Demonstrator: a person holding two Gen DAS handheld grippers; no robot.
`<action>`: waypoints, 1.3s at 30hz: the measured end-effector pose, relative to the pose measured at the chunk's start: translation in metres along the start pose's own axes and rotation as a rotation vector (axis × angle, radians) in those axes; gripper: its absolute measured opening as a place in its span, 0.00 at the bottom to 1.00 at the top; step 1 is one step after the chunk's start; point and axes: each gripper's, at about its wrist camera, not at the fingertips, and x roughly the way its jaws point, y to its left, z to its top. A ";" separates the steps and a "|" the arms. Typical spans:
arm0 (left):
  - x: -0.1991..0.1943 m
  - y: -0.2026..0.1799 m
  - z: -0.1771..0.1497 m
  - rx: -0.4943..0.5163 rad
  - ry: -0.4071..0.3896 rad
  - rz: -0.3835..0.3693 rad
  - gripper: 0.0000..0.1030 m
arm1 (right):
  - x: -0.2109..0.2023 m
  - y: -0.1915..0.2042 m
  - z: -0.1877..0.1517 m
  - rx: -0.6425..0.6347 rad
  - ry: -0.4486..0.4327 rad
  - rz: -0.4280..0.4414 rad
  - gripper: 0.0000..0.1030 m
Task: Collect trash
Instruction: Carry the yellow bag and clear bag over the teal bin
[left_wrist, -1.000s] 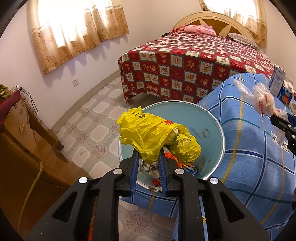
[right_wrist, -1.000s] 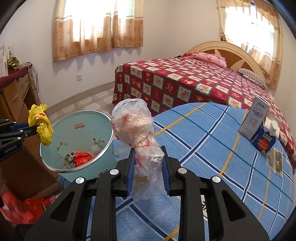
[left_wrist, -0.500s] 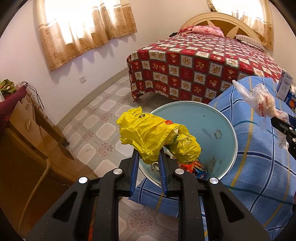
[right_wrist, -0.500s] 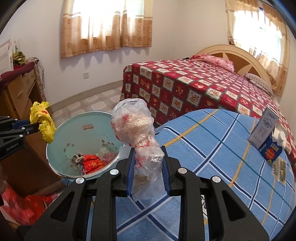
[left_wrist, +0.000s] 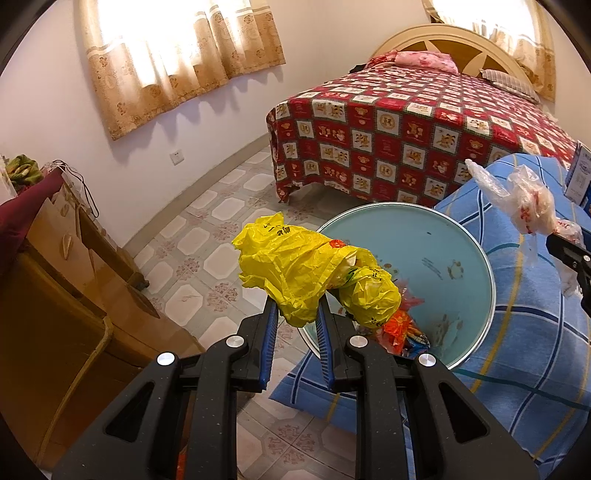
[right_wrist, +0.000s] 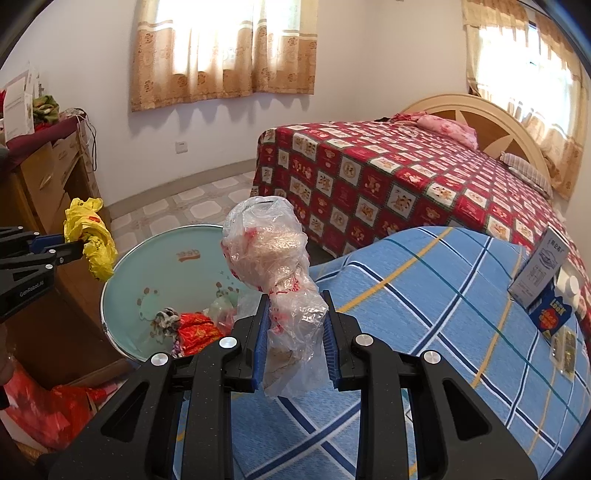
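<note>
Our left hand-held gripper (left_wrist: 294, 314) clamps the yellow bag (left_wrist: 295, 266), our right hand-held gripper (right_wrist: 294, 328) the clear bag (right_wrist: 273, 266); released off-centre, either could miss the bin (left_wrist: 476, 236).

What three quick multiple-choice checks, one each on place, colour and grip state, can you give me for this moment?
1. Where is the bin relative to the blue plaid cover?
A. beside it, on its left edge
B. on the red bed
C. on the dresser

2. What colour is the bag in the left gripper?
A. red
B. yellow
C. clear

3. How is the right gripper?
A. open, nothing in it
B. shut on a carton
C. shut on the clear plastic bag

Answers: 1 A, the bin's rim meets the cover's left edge; 2 B, the yellow bag sits between the blue pads; 3 C, the clear bag is pinched between its fingers.
</note>
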 end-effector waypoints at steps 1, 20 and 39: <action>0.000 0.000 0.000 0.000 -0.001 0.001 0.20 | 0.000 0.001 0.000 -0.001 0.000 0.001 0.26; 0.008 0.013 0.007 -0.034 0.005 0.051 0.20 | 0.015 0.022 0.013 -0.053 0.014 0.025 0.26; 0.013 0.012 0.014 -0.033 0.009 0.041 0.20 | 0.024 0.035 0.021 -0.080 0.025 0.034 0.26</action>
